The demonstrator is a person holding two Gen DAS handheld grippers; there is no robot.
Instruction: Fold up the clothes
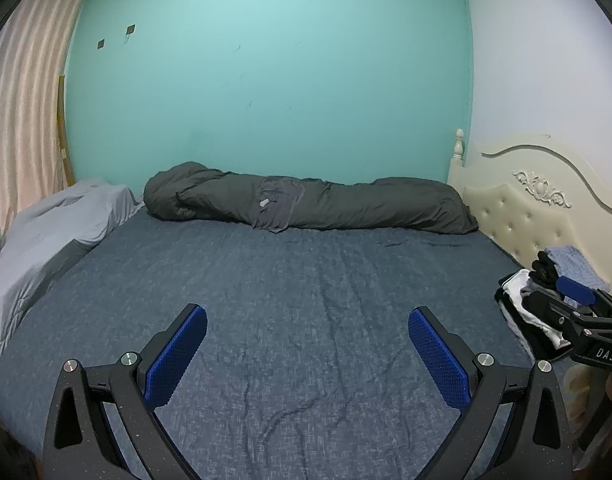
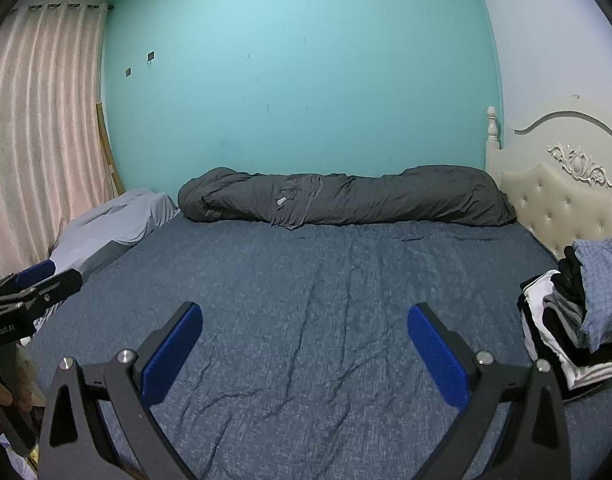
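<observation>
Clothes pile (image 2: 578,312) sits at bed's right edge by the headboard (image 2: 562,204): soft, light, floppy fabric, likely to slump; best pinch the top blue checked piece (image 2: 604,280) at a hem or corner. Left gripper (image 1: 306,354) & right gripper (image 2: 304,354) both spread wide, empty, over bare blue sheet (image 2: 306,288). Rolled grey duvet (image 2: 346,200) w/ a grey garment (image 2: 296,202) on it lies along far wall, well apart; nothing blocks the reach

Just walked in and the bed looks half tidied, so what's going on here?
A person holds a two-finger gripper in each hand over the blue bedsheet. Both the left gripper and the right gripper are open and hold nothing. A pile of clothes sits at the right edge by the headboard, and a rolled dark duvet lies along the teal wall. No garment is spread out for folding yet.
</observation>
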